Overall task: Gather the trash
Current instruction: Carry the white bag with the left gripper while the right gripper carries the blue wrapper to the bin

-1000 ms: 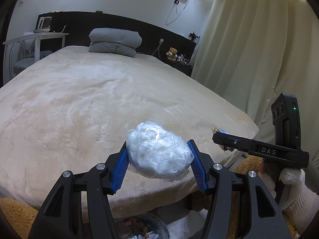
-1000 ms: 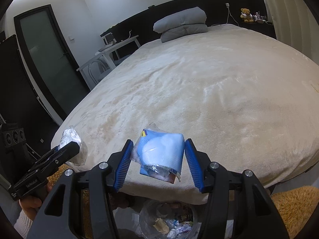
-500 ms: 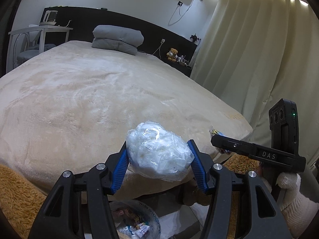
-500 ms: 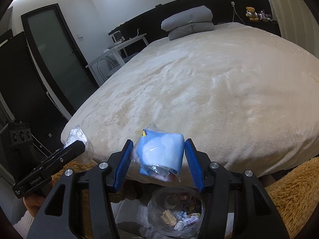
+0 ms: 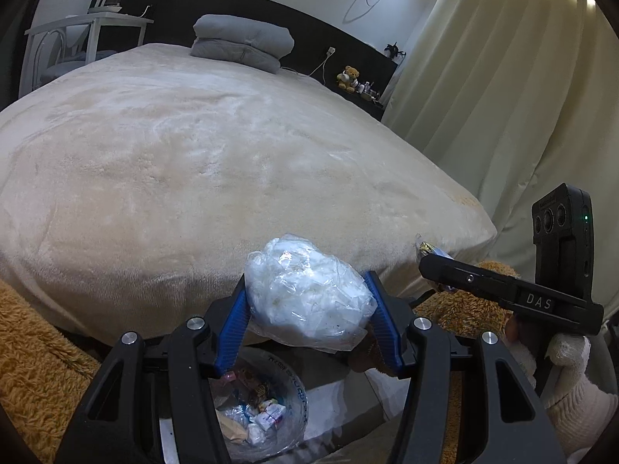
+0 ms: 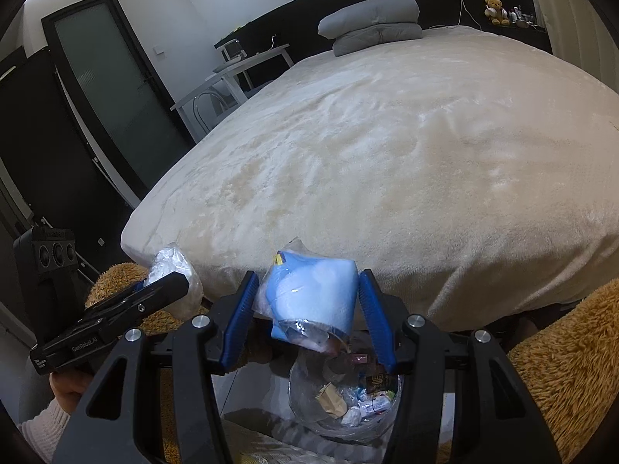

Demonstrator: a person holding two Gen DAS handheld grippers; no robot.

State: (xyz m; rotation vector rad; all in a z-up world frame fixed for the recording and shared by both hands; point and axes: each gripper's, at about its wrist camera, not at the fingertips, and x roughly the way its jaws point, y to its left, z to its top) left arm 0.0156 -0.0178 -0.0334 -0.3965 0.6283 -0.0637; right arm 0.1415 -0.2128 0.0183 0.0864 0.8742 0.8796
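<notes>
My left gripper is shut on a crumpled clear plastic bag of white stuff, its blue pads pressing both sides. My right gripper is shut on a light blue packet in clear wrap. Both are held past the foot of the bed, above a clear bin on the floor that holds several wrappers; the same bin shows below the left fingers. The right gripper appears at the right of the left wrist view, the left gripper with its bag at the left of the right wrist view.
A wide bed with a cream plush blanket fills the middle, grey pillows at its head. Brown shaggy rugs flank the bin. Curtains hang at the right, a white desk and dark door at the left.
Both grippers have sunk and drawn back from the bed with their loads still held; the bin has come further into view beneath them.
</notes>
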